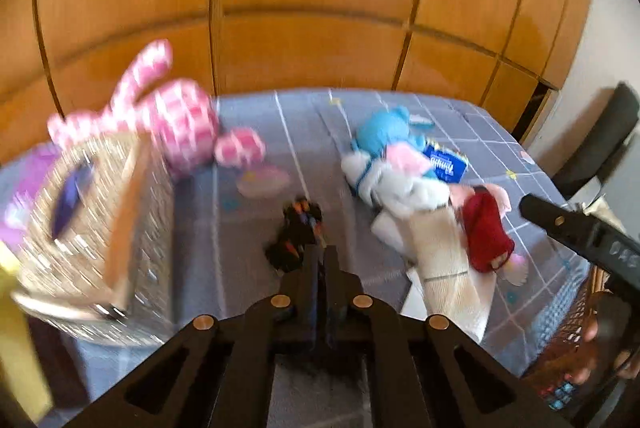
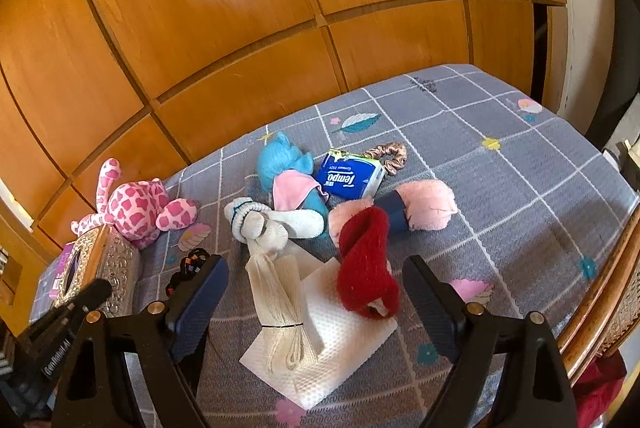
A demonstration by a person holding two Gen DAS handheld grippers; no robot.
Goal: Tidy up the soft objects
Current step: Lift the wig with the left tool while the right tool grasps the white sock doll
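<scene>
- Both hand-held grippers hang over a bed (image 2: 500, 188) with a grey checked sheet. The left hand-held gripper (image 1: 320, 260) has its two fingers pressed together with nothing between them. The right hand-held gripper (image 2: 316, 292) has its fingers wide apart and holds nothing.
- At the far left of the bed stands a silver patterned tissue box (image 2: 108, 268), blurred in the left wrist view. A purple packet (image 2: 60, 268) lies just beside it.
- Behind the tissue box lies a pink spotted plush toy (image 2: 136, 208) with one limb pointing up.
- A dark hair tie with coloured dots (image 1: 298, 232) lies on the sheet just in front of the closed left fingers.
- Near the middle there is a pile of soft things. A white plush toy (image 2: 260, 224) lies against a blue plush toy (image 2: 280, 160) with a pink cloth (image 2: 292, 190) over it.
- A cream knitted piece (image 2: 280, 308) stretches from the white toy toward the camera and rests on a white paper towel (image 2: 340, 340).
- A red knitted band (image 2: 368, 268) lies partly on the towel, between the open right fingers in the right wrist view.
- Behind it lie a pink fluffy item with a dark blue middle (image 2: 420, 208) and a blue tissue pack (image 2: 352, 176), touching a brown scrunchie (image 2: 394, 152).
- At the right edge is a woven basket (image 2: 608, 300).
</scene>
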